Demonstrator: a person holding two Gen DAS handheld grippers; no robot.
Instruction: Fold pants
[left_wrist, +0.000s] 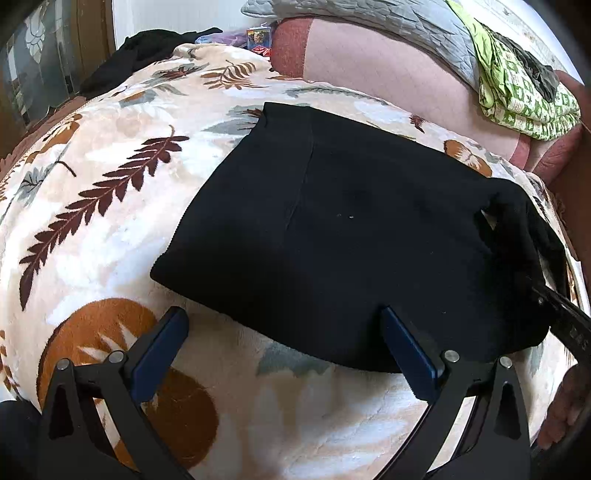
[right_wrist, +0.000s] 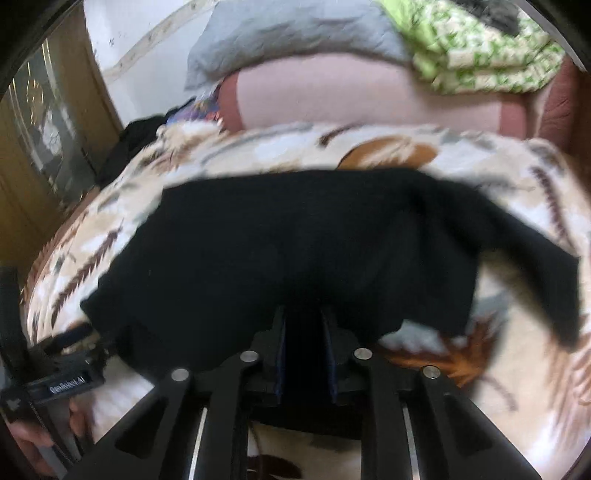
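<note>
The black pants (left_wrist: 343, 229) lie folded in a compact block on a leaf-patterned blanket (left_wrist: 110, 192). My left gripper (left_wrist: 284, 325) is open and empty, its blue-padded fingers spread at the near edge of the pants. My right gripper (right_wrist: 304, 325) is shut on the near edge of the pants (right_wrist: 295, 240), with black cloth pinched between its pads. It also shows at the right edge of the left wrist view (left_wrist: 561, 310), holding the pants' right end slightly raised. The right wrist view is blurred.
A pink cushion (left_wrist: 388, 62) lies behind the blanket, with a grey quilt (left_wrist: 369, 18) and green patterned cloth (left_wrist: 524, 96) on it. Another black garment (left_wrist: 140, 51) lies at the far left. A wooden door (right_wrist: 55, 147) stands left.
</note>
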